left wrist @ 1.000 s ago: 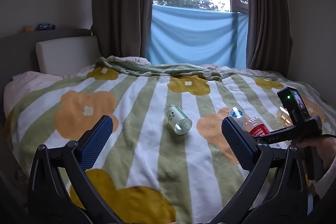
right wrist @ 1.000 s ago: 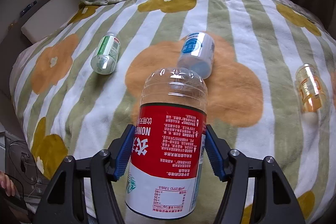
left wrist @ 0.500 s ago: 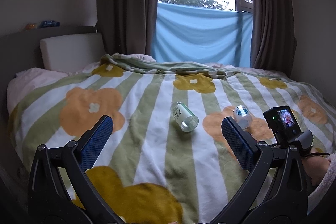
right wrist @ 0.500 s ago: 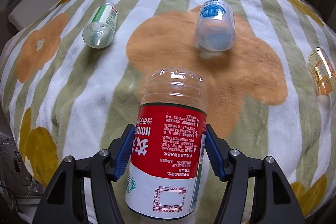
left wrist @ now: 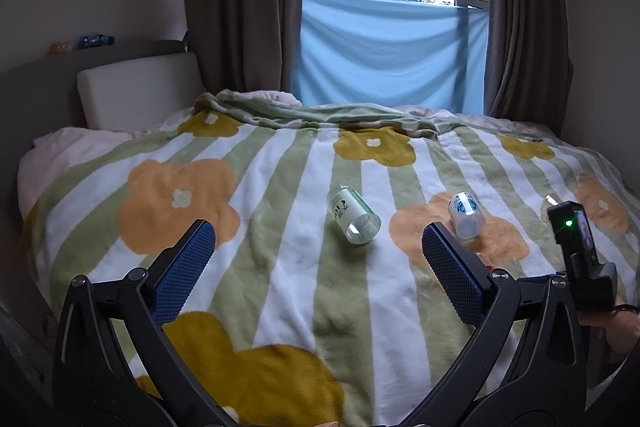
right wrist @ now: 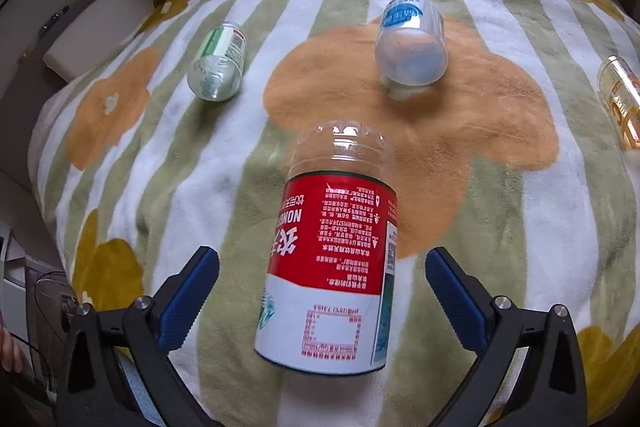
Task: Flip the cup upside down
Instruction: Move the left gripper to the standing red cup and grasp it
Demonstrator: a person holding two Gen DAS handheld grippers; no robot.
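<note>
A clear cup with a red and white label (right wrist: 332, 259) sits between the fingers of my right gripper (right wrist: 322, 257), which is open, with a gap to each blue pad. Its print reads upside down and its clear domed end points away from me. It leans slightly, and its near rim is a little blurred. My left gripper (left wrist: 318, 229) is open over the flowered blanket (left wrist: 280, 287) with nothing between its fingers. In the left wrist view the red cup is hidden behind my right finger (left wrist: 452, 271).
Three more cups lie on their sides on the blanket: a green-labelled one (right wrist: 218, 67), a blue-labelled one (right wrist: 412, 43) and an orange one (right wrist: 620, 103) at the right edge. A white pillow (left wrist: 140, 91) leans at the headboard. A hand (left wrist: 616, 331) holds the right gripper's body (left wrist: 576, 247).
My right gripper has opened and let go of the red-labelled cup, which now leans a little between the fingers. The left gripper stays open, its view shifted slightly.
</note>
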